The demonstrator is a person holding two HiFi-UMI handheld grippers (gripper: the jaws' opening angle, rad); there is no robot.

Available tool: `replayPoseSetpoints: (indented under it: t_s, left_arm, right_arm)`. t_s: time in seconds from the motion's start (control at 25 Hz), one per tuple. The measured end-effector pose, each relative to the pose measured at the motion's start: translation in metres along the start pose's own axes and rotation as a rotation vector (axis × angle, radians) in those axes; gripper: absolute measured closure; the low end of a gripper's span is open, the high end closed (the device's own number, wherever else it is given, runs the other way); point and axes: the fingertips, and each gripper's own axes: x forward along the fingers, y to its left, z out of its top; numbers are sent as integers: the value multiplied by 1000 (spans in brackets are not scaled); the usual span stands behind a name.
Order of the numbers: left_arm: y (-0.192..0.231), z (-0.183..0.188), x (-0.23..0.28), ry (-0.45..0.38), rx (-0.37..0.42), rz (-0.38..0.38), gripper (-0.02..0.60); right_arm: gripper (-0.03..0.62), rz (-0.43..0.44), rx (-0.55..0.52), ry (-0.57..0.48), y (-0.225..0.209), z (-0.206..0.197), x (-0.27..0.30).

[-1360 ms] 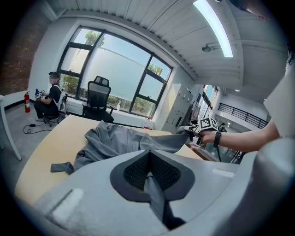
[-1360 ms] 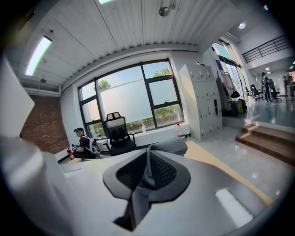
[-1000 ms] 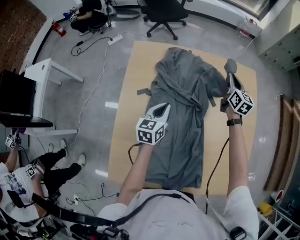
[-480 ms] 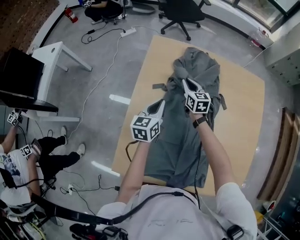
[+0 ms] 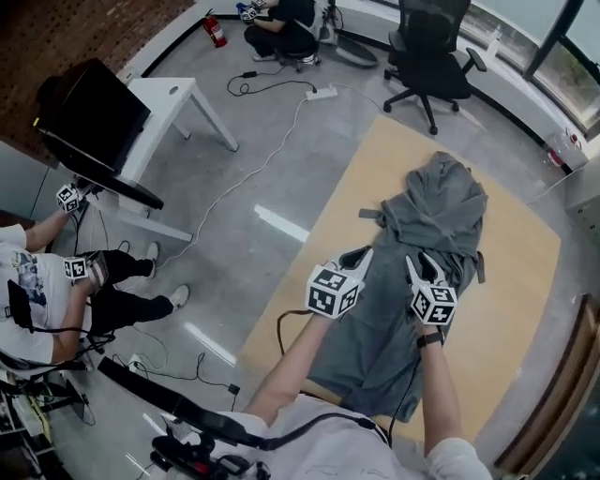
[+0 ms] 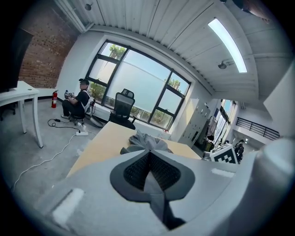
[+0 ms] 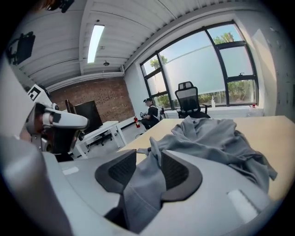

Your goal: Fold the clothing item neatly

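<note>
A grey robe-like garment (image 5: 427,220) lies lengthwise on the tan table (image 5: 530,281), bunched at its far end and folded over along its length. My left gripper (image 5: 362,254) is at the garment's left edge, shut on a pinch of its grey cloth (image 6: 156,193). My right gripper (image 5: 418,264) hovers over the garment's middle, close beside the left one. Its jaws have just been opening and now stand apart, with a fold of the grey cloth (image 7: 143,184) lying loosely between the pads. The rest of the garment (image 7: 216,133) is heaped ahead of it.
A black office chair (image 5: 436,61) stands beyond the table's far end. A white desk (image 5: 173,103) with a dark monitor (image 5: 94,117) is at the left. Cables (image 5: 253,169) cross the floor. One person sits at the far left (image 5: 56,291), another at the back (image 5: 281,19).
My right gripper has swung from the table's right side across the garment to beside the left gripper, bringing cloth over with it. The left gripper has shifted slightly.
</note>
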Motion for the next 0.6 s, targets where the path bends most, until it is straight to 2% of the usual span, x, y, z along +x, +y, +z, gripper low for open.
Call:
replayPoseSetpoints:
  t_s: [0.12, 0.44, 0.52, 0.6]
  left_arm:
    - [9, 3, -3, -2, 15, -3, 583]
    - [-7, 12, 2, -12, 124, -23, 583]
    - [-12, 15, -3, -16, 145, -29, 583]
    - [-20, 16, -11, -12, 161, -40, 583]
  right_arm:
    - [447, -10, -48, -35, 9, 15, -13]
    - [533, -27, -117, -120, 17, 47, -29]
    - [579, -36, -120, -141, 24, 53, -33]
    - [588, -35, -95, -154, 33, 55, -41]
